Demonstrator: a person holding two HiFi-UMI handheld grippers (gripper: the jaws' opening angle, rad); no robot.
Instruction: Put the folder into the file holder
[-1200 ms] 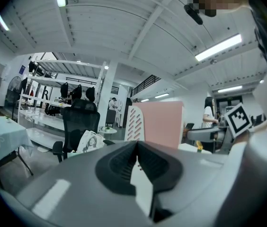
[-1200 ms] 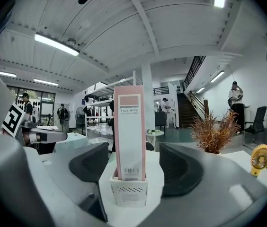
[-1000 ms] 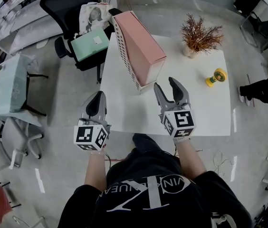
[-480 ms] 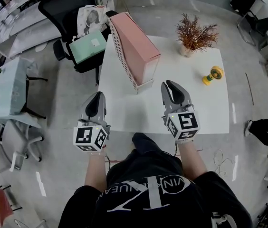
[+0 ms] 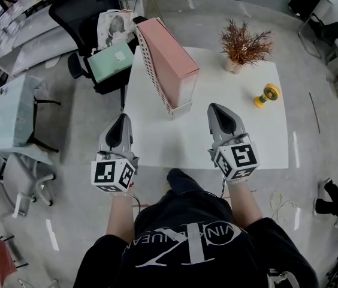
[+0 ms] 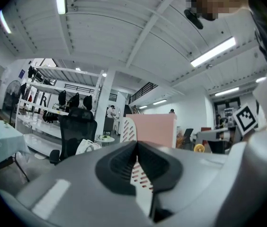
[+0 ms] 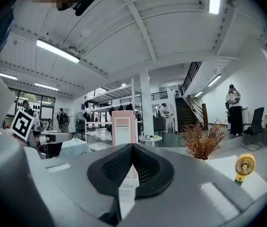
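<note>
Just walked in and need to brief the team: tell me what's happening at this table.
A person holds the left gripper and right gripper near the front edge of the white table, both with fingers closed on nothing. The pink file holder stands at the table's far left. A mint-green folder lies on the black chair beyond it. Nothing has been picked up yet.

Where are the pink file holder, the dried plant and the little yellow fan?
pink file holder (image 5: 170,62), head view, broad pink side.
dried plant (image 5: 245,42), head view, reddish-brown branches.
little yellow fan (image 5: 270,92), head view, round head.
</note>
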